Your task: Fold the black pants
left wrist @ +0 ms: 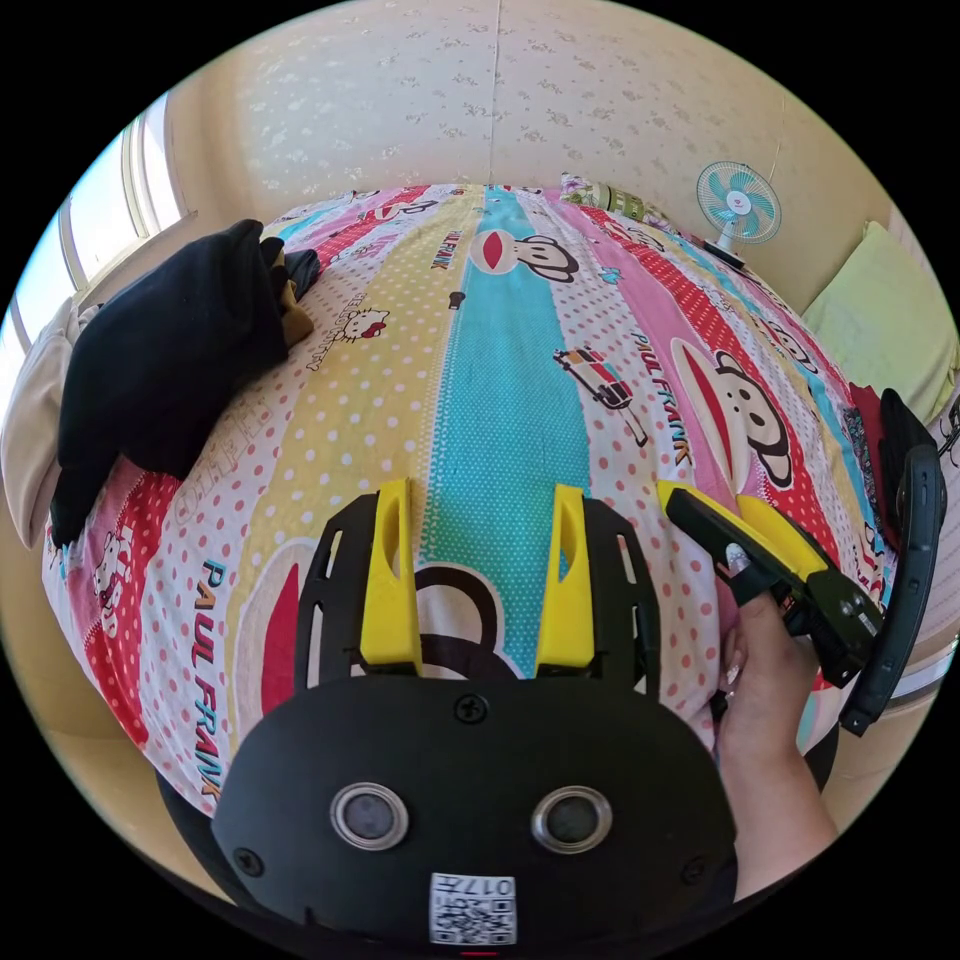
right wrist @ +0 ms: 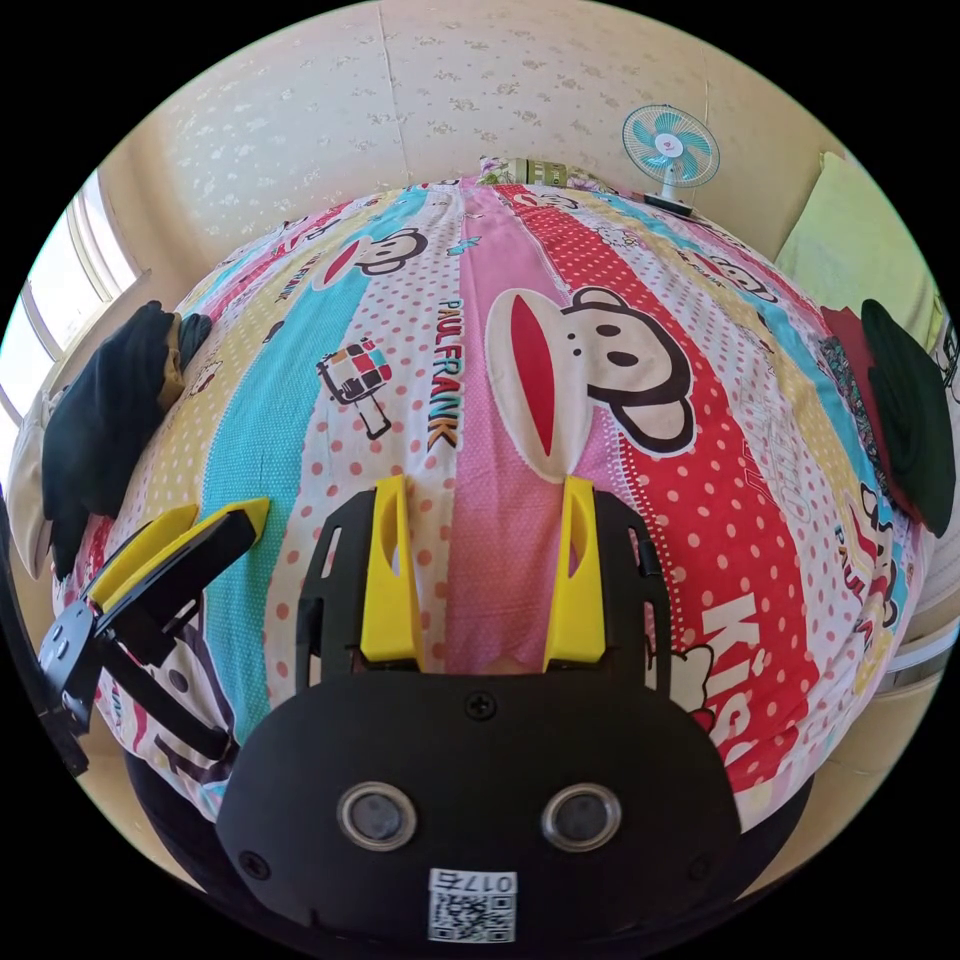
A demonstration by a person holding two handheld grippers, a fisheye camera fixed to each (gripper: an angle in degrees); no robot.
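A crumpled black garment, apparently the black pants, lies in a heap at the bed's left edge, with a bit of tan cloth beside it. The right gripper view shows that heap far off to the left. My left gripper hovers over the striped cartoon bedsheet, jaws open and empty, well right of the heap. My right gripper is also open and empty over the sheet's pink stripe. A hand holds the right gripper beside the left one. The left gripper appears low at the left in the right gripper view.
A stack of folded dark and red clothes sits at the bed's right edge. A small fan stands at the far corner, next to a green cushion. A window lies left of the bed.
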